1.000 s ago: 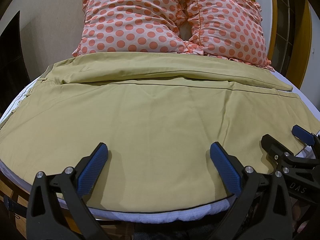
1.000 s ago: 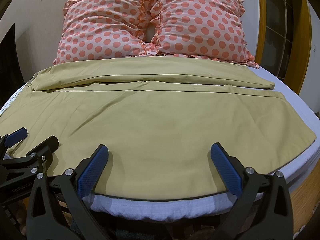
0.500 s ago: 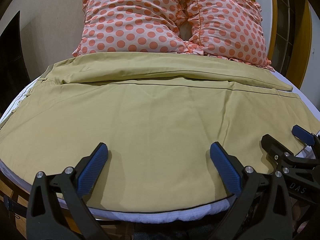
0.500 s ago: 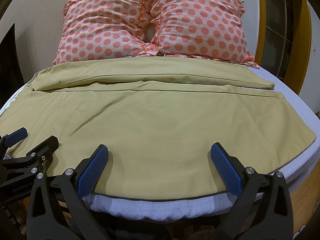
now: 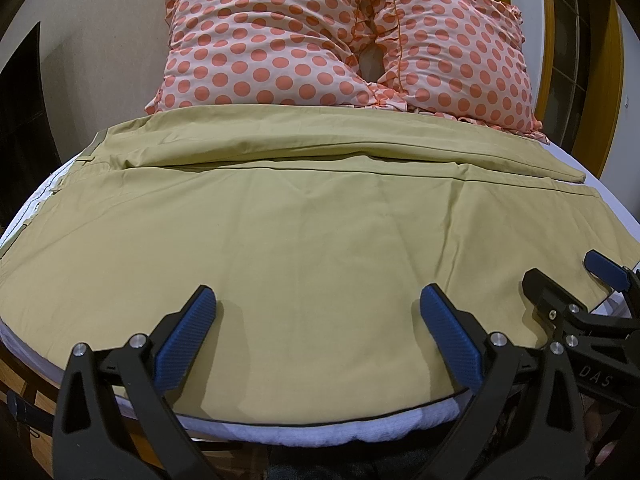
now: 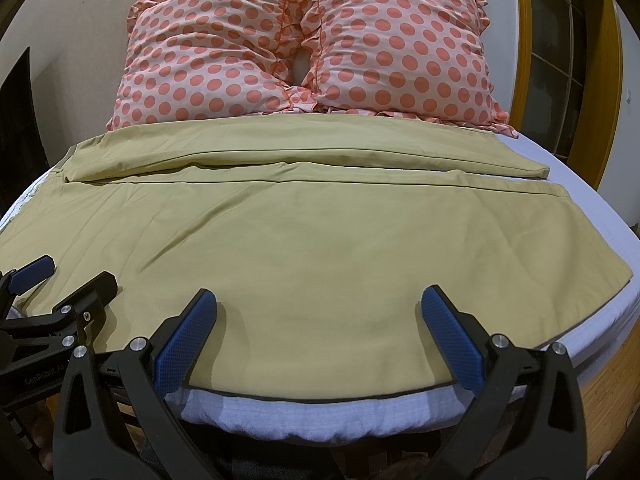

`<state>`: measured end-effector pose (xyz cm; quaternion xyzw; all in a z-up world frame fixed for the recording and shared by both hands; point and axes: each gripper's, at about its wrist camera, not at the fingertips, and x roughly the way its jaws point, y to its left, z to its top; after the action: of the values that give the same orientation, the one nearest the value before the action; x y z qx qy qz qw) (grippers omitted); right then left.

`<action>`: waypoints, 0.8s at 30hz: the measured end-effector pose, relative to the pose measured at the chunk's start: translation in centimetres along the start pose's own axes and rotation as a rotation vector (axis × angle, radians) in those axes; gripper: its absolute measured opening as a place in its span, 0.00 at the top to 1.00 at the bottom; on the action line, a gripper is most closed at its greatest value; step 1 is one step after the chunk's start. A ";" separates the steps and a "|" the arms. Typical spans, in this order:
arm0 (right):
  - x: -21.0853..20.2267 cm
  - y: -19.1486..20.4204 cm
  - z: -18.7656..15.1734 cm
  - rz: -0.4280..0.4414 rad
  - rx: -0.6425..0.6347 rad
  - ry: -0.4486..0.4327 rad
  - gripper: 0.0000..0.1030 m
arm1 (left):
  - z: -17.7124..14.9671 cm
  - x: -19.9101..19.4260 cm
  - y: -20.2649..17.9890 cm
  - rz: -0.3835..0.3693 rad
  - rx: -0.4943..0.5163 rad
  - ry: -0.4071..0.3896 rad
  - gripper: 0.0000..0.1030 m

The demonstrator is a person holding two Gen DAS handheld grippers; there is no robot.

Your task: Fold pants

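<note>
Holding: we kept both tongs spread wide and gripping nothing, the left tongs (image 5: pixel 318 306) and the right tongs (image 6: pixel 320 306) side by side over the near edge of the pants (image 5: pixel 304 248).
Pants: they lay flat across the bed (image 6: pixel 320 408), waistband to our left, hems to our right, one leg nearer us and the other beyond it toward the pillows (image 6: pixel 304 44).
Near edge: it ran just inside the edge of the bed, with white sheet showing below it in both views.
Step, as we judged it: the first fold was not yet made; the likely move was to pinch the near edge at two places and carry it over onto the far leg.
Grip: we thought each lower finger had to slide under the cloth only, not the sheet, before closing.
Spacing: the tongs sat close together near the middle, so we judged that spreading them toward waistband and hem would keep the long edge from sagging between them.
Lift: raising both ends together and level should have kept the crease straight.
Risk: thin cloth could slip or drag wrinkles into the smooth panel.
Landing: we meant the edges to meet along the far leg.
</note>
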<state>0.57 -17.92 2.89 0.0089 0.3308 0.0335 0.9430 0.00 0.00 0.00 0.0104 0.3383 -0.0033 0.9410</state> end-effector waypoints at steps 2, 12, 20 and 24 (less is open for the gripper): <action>0.0 0.0 0.0 0.000 0.000 0.000 0.01 | 0.0 0.0 0.0 0.000 0.000 0.000 0.02; 0.0 0.0 0.0 0.000 -0.001 -0.002 0.01 | 0.0 0.0 0.0 0.000 0.000 -0.001 0.02; 0.0 0.0 -0.1 0.001 -0.001 -0.007 0.01 | 0.0 0.0 0.0 0.000 0.000 -0.001 0.02; 0.0 0.0 -0.1 0.001 -0.001 -0.007 0.01 | 0.0 0.0 0.0 0.000 0.000 -0.002 0.02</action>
<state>0.48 -17.93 2.84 0.0088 0.3273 0.0343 0.9442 0.00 -0.01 0.01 0.0107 0.3374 -0.0034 0.9413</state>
